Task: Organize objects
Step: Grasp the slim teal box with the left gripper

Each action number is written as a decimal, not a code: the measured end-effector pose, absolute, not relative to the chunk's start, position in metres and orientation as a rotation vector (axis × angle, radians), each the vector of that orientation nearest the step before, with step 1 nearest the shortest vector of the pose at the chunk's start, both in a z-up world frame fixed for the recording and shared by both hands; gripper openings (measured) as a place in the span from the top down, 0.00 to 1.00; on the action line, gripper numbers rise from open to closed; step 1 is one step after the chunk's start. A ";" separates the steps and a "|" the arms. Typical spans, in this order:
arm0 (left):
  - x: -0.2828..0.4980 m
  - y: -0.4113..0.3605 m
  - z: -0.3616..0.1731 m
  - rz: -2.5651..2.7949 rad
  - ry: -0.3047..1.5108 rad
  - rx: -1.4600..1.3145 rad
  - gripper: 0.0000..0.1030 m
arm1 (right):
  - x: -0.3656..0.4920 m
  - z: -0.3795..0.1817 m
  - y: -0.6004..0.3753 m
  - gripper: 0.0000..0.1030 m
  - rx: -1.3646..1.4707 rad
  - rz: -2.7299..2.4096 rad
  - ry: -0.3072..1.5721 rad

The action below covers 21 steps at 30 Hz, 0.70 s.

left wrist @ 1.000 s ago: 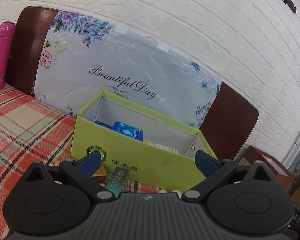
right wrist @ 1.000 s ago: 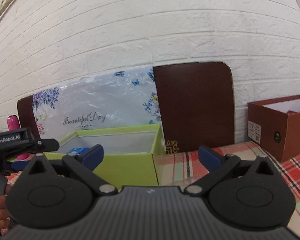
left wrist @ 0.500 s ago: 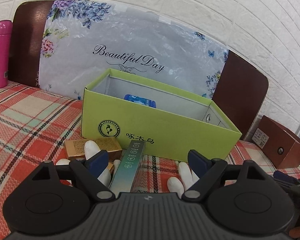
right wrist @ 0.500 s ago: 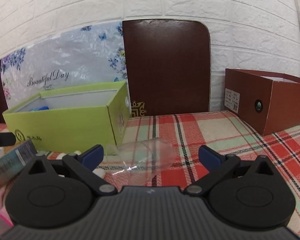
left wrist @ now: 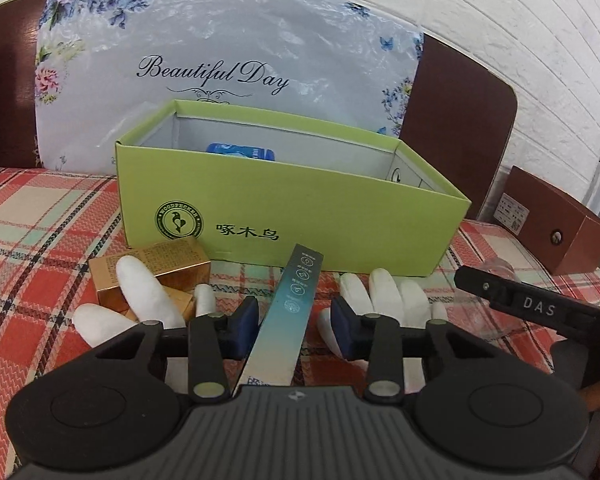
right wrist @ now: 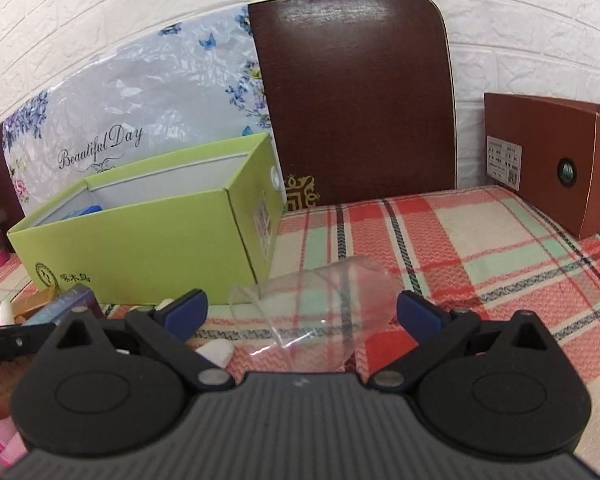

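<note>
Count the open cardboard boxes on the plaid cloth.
2: the lime-green box stands in the middle, against the floral board; the brown box sits at the far right by the brick wall. Others may lie out of view.

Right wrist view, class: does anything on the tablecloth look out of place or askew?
Yes. A clear plastic cup lies tipped on its side on the plaid tablecloth, beside the green box, between the right gripper's open jaws.

Both wrist views low, close, sharing green box [left wrist: 292,216].
</note>
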<state>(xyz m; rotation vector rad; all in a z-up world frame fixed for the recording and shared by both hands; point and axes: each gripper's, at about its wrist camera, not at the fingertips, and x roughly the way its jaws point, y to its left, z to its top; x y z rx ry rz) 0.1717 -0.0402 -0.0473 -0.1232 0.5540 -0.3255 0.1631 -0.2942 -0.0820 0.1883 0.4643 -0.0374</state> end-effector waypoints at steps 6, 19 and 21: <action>0.174 -0.039 -0.048 -0.321 0.563 -0.130 0.60 | 0.157 -0.080 -0.292 0.13 0.180 -0.026 0.442; 0.174 -0.041 -0.052 -0.293 0.584 -0.096 0.68 | 0.145 -0.079 -0.298 0.13 0.248 -0.004 0.464; 0.174 -0.041 -0.052 -0.294 0.583 -0.099 0.68 | 0.144 -0.079 -0.299 0.13 0.260 -0.007 0.462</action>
